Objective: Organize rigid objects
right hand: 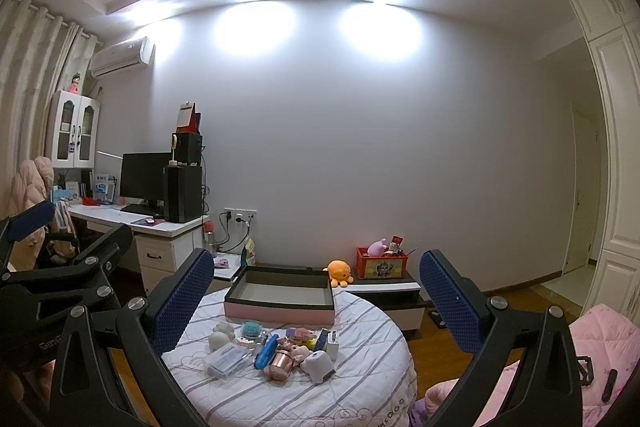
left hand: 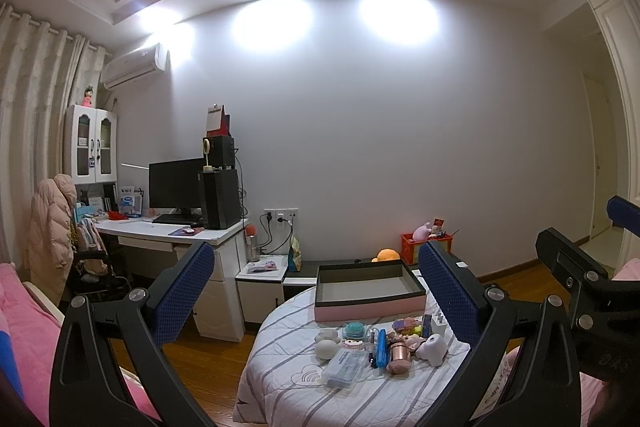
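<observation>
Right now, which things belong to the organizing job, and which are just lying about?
Job:
pink box, empty
clear case
blue pen
copper cup
teal jar
white charger

Lying about:
orange plush
red crate
monitor

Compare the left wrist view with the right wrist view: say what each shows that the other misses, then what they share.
Only the left wrist view shows the right gripper at its right edge. Only the right wrist view shows the left gripper at its left edge and the whole orange plush. Both share the round table, the empty pink box, the clear plastic case, the blue pen and the copper-coloured cup, with each view's own gripper open.
</observation>
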The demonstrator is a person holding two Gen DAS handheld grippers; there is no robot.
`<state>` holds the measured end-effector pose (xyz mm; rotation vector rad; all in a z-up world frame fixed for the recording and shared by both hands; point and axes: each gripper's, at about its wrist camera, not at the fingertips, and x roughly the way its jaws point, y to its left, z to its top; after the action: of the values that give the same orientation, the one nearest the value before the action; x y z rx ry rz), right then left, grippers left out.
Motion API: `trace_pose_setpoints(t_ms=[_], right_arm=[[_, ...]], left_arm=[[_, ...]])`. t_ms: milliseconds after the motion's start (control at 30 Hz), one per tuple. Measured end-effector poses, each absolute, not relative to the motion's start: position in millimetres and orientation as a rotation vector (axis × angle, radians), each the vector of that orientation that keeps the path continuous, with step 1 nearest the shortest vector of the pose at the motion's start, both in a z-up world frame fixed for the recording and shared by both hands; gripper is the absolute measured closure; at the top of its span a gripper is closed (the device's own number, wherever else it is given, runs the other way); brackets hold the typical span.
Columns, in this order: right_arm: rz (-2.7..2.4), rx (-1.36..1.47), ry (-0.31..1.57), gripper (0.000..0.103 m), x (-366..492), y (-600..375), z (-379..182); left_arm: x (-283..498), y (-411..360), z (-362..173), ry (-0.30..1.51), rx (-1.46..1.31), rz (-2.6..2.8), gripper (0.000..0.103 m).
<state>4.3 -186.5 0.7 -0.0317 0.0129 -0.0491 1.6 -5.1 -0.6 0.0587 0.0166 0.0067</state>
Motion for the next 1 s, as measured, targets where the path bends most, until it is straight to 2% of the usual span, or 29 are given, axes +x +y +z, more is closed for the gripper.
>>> trace_pose_setpoints(t_ms=[1000], right_arm=[[-0.050,-0.030,0.005,0.000,3.2,-187.5,-3.5]], left_arm=[[1.6,-5.0,-2.7,0.007,0.061,0.012,0.000]])
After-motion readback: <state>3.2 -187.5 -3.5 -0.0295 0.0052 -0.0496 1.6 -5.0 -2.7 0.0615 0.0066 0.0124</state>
